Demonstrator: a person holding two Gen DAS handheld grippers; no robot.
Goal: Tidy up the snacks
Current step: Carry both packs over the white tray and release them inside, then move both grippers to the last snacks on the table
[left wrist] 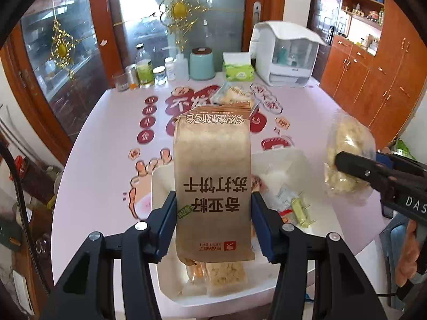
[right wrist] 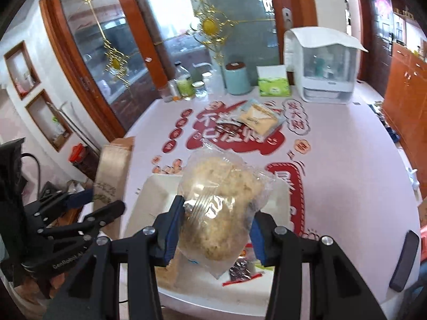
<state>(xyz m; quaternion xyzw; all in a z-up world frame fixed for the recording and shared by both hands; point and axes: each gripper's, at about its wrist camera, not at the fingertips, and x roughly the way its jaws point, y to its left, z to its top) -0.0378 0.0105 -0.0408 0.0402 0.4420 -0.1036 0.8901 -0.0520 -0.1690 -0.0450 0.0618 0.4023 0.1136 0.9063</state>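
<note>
My left gripper [left wrist: 213, 213] is shut on a tall brown paper cracker pack [left wrist: 212, 176] and holds it upright above a white tray [left wrist: 162, 272]; the pack also shows in the right wrist view [right wrist: 113, 170]. My right gripper [right wrist: 216, 226] is shut on a clear bag of pale puffed snack [right wrist: 221, 200], held over the same tray [right wrist: 157, 189]; the bag also shows in the left wrist view [left wrist: 347, 157]. The tray holds several small wrapped snacks [left wrist: 224, 277]. More snack packets [right wrist: 253, 118] lie loose mid-table.
The pink table [left wrist: 101, 138] has red lettering. At its far edge stand bottles and jars [left wrist: 145, 70], a teal canister [left wrist: 202, 64], a green tissue pack [left wrist: 238, 70] and a white lidded box [left wrist: 287, 53]. Wooden cabinets [left wrist: 373, 74] stand to the right.
</note>
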